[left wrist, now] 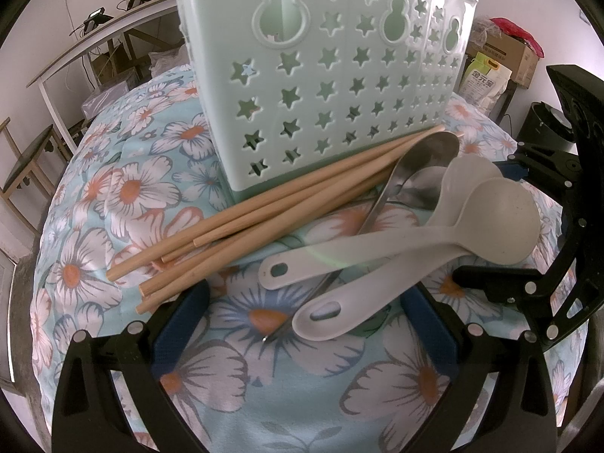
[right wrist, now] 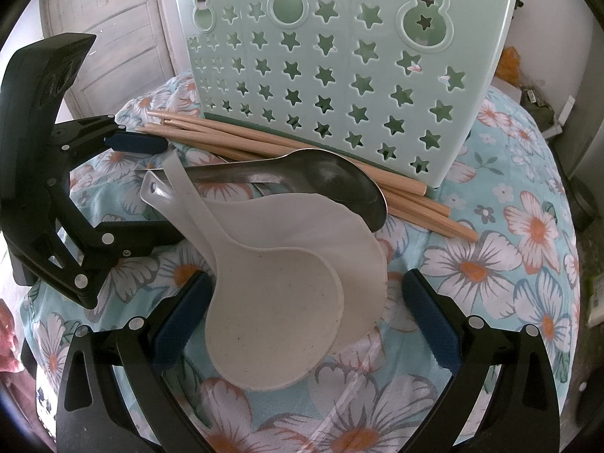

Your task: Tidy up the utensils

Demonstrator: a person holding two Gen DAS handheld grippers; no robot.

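Observation:
A mint-green utensil holder (left wrist: 328,75) (right wrist: 339,68) with star cut-outs stands on the floral cloth. Against its base lie several wooden chopsticks (left wrist: 264,222) (right wrist: 415,196). Metal spoons (left wrist: 426,162) (right wrist: 332,181) rest across them. Two white plastic spoons (left wrist: 377,249) (right wrist: 271,302) lie on top, one nested on the other. My left gripper (left wrist: 305,290) (right wrist: 151,188) is open, with the white handle ends between its fingers. From the opposite side, my right gripper (right wrist: 307,277) (left wrist: 498,222) is open around the white spoon bowls. Neither is closed on anything.
The floral cloth (left wrist: 124,188) (right wrist: 528,226) covers a rounded table top. A shelf and a wooden chair (left wrist: 30,166) stand far left. A cardboard box and a rice bag (left wrist: 487,79) sit behind the holder. A pale door (right wrist: 113,37) is at the back.

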